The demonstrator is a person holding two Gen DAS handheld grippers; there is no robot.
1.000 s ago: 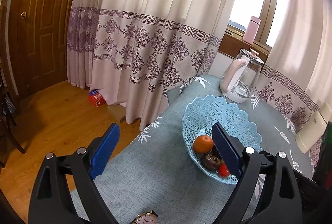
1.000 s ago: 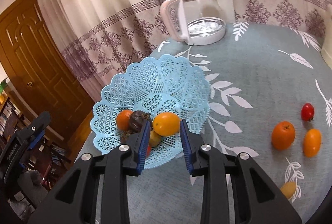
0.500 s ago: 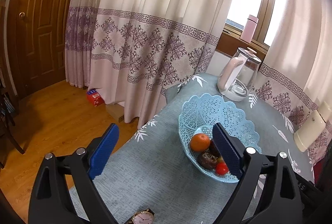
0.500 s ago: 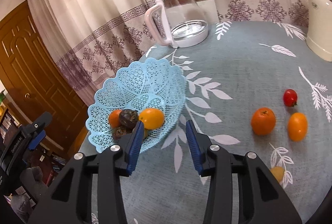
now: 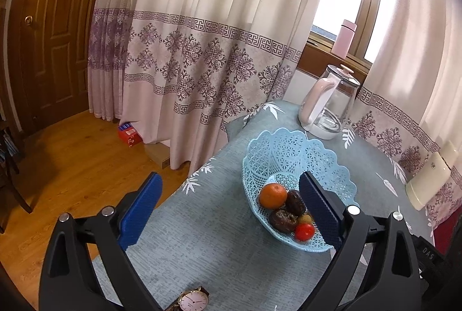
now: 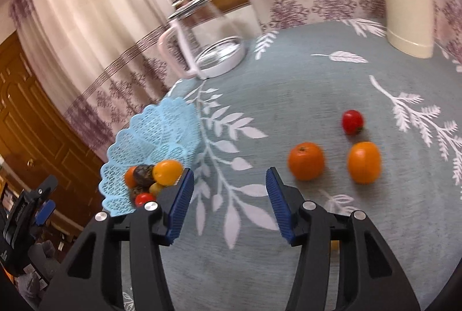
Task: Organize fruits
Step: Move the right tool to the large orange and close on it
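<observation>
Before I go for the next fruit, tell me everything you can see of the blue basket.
The basket is pale blue openwork plastic, a shallow bowl with a scalloped rim, sitting upright on the grey-blue leaf-print tablecloth near the table's curtain-side edge, in front of the glass kettle. Its fruit is bunched at the near side: an orange, two dark wrinkled fruits, a red tomato, a small yellow fruit, and, in the right wrist view, a yellow-orange fruit. Neither gripper touches it.

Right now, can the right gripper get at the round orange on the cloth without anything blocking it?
Probably yes. The right gripper is open and empty, and the round orange lies just ahead to its right on bare tablecloth, apart from the oval orange fruit.
</observation>
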